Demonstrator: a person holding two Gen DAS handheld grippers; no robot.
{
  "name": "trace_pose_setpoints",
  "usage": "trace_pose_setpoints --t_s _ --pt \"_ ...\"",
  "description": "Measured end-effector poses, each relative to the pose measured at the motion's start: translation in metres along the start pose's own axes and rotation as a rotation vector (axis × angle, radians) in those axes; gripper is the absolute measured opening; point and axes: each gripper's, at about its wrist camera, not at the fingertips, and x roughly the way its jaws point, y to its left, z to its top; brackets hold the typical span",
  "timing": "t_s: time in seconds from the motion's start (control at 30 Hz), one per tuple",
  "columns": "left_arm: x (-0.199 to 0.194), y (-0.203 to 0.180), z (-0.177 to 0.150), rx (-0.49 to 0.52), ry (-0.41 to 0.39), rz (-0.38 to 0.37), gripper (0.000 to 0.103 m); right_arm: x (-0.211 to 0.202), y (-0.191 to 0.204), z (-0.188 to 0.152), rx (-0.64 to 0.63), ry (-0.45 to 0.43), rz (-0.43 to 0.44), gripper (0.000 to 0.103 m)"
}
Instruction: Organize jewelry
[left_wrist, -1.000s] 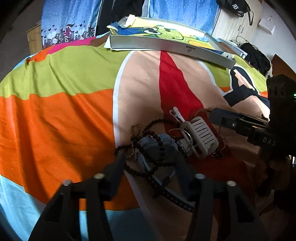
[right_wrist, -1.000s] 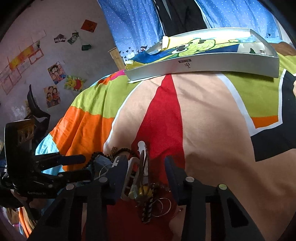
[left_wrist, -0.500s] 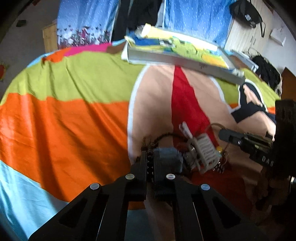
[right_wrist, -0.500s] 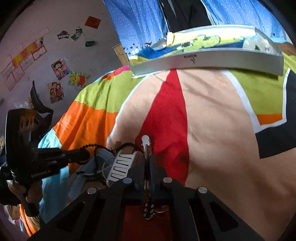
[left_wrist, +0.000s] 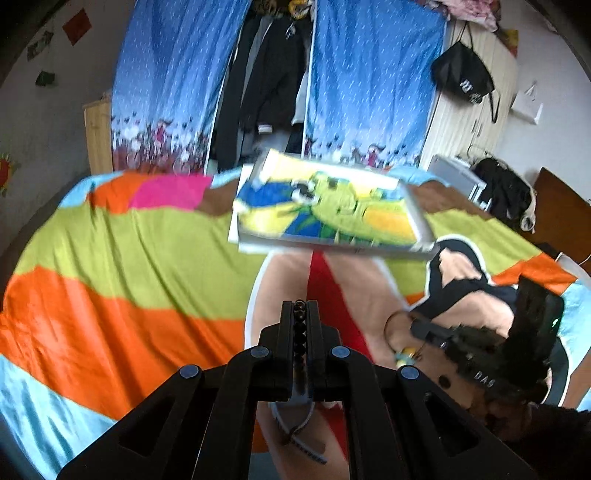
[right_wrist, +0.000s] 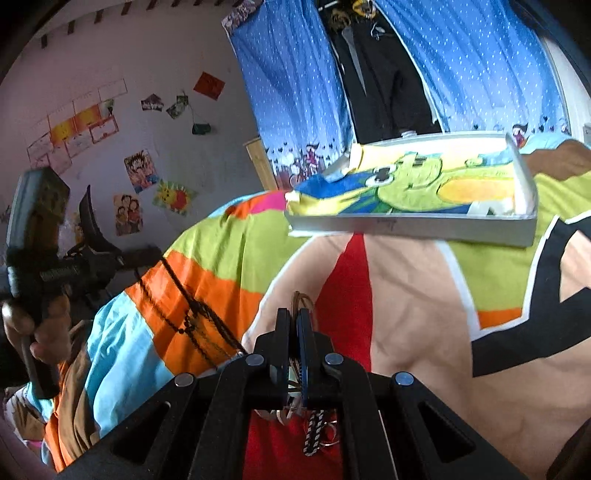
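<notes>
Bead necklace (left_wrist: 300, 328), dark: pinched between the closed jaws of left gripper (left_wrist: 300, 308), strand trailing down, seen from the right wrist view stretched above the patchwork bedspread (left_wrist: 110, 258). Right gripper (right_wrist: 294, 321): clamped on thin hoop bracelets (right_wrist: 304, 301), a braided charm (right_wrist: 313, 430) dangling beneath. Shallow white tray (right_wrist: 406, 224), cartoon-print lining, at the bed's far end, well apart.

I was in a bedroom at home. A bed (left_wrist: 129, 258) lay under me, covered with a bright cartoon quilt in orange, green and red. Behind it hung blue dotted curtains (right_wrist: 295, 74) with dark clothes (left_wrist: 266, 74) between them. Children's drawings and cartoon posters (right_wrist: 138, 170) were stuck on the wall, and a black bag (left_wrist: 463, 79) hung by a pale wardrobe (left_wrist: 476, 122).
</notes>
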Motion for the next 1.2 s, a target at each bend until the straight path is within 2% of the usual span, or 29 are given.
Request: trace_pose_setpoints --t_s 0.27,0.53,0.63,0.8,0.97,1.07,1.2 --pt "-0.032 -0.020 0.032 0.033 -0.084 -0.022 0.003 -0.018 0.005 0.016 0.003 -0.063 0.002 0.005" --pt "-0.045 -0.028 0.043 0.042 -0.103 -0.037 0.003 -0.028 0.007 0.024 0.014 -0.083 0.002 0.005" --pt "-0.037 -0.027 0.054 0.026 -0.099 -0.060 0.003 -0.030 0.005 0.037 0.032 -0.089 0.013 0.005" --pt "-0.023 -0.029 0.081 0.060 -0.128 -0.098 0.003 -0.029 -0.001 0.072 0.014 -0.110 -0.002 0.005" --pt "0.003 -0.026 0.113 0.075 -0.147 -0.148 0.003 -0.016 -0.012 0.114 -0.022 -0.125 -0.025 0.005" --pt "0.020 -0.015 0.119 0.060 -0.144 -0.176 0.003 -0.006 -0.018 0.127 -0.034 -0.128 -0.037 0.005" --pt "0.067 -0.003 0.093 0.088 -0.006 -0.109 0.003 0.004 -0.031 0.130 -0.025 -0.127 -0.057 0.005"
